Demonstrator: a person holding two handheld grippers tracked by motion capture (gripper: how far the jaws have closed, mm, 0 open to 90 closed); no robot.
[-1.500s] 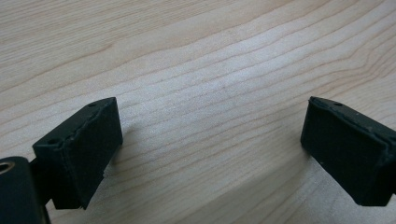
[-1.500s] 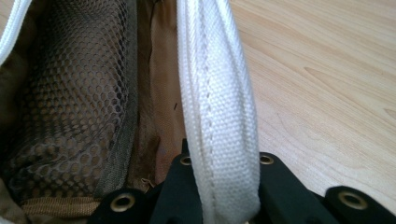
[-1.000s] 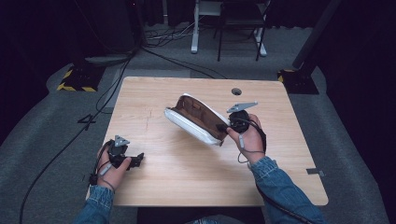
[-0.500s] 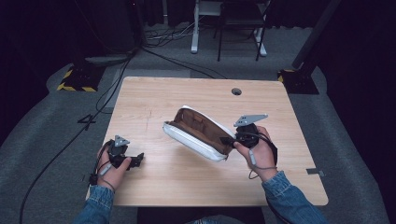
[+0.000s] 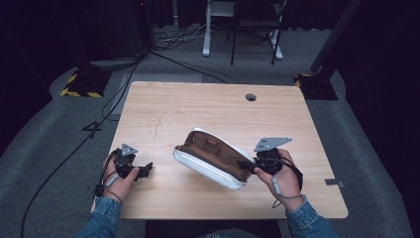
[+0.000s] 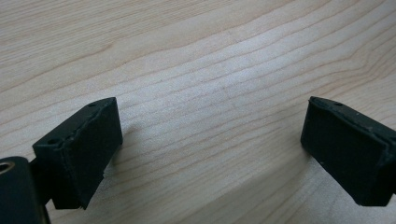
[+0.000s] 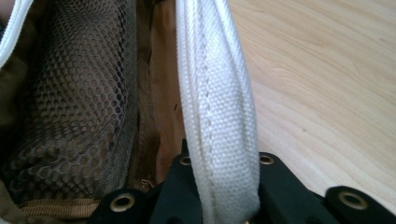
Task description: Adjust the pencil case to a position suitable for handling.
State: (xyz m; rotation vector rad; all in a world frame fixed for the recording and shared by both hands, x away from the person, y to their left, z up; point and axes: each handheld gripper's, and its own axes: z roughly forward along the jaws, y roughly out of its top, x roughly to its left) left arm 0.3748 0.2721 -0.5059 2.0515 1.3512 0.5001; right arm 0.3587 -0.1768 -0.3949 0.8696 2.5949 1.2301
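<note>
The right gripper [image 5: 247,166] is clamped on the open white pouch's [image 5: 210,157] rim; best to drag it gently, keeping the brown lining facing up. Left of the pouch, the left gripper [image 5: 147,169] rests wide and empty on the table [image 5: 198,104].

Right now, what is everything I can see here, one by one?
Pouch: one, white outside, brown lining with dark mesh inside, unzipped, mid-table toward the near edge, its right end gripped.
Table: one, light wood, centre of the high view.
Cable hole: one, dark, round, near the table's far edge.
Cables: several, black, on the grey floor beyond and left of the table.
Chair and desk legs: white and dark, background at the top.
Yellow-black striped base: one, on the floor at far left.
Left tool: one, black, jaws open, low over the table's near left.
Right tool: one, black, clamped on the pouch's white rim.
Sleeves: two, blue denim, bottom edge.
</note>
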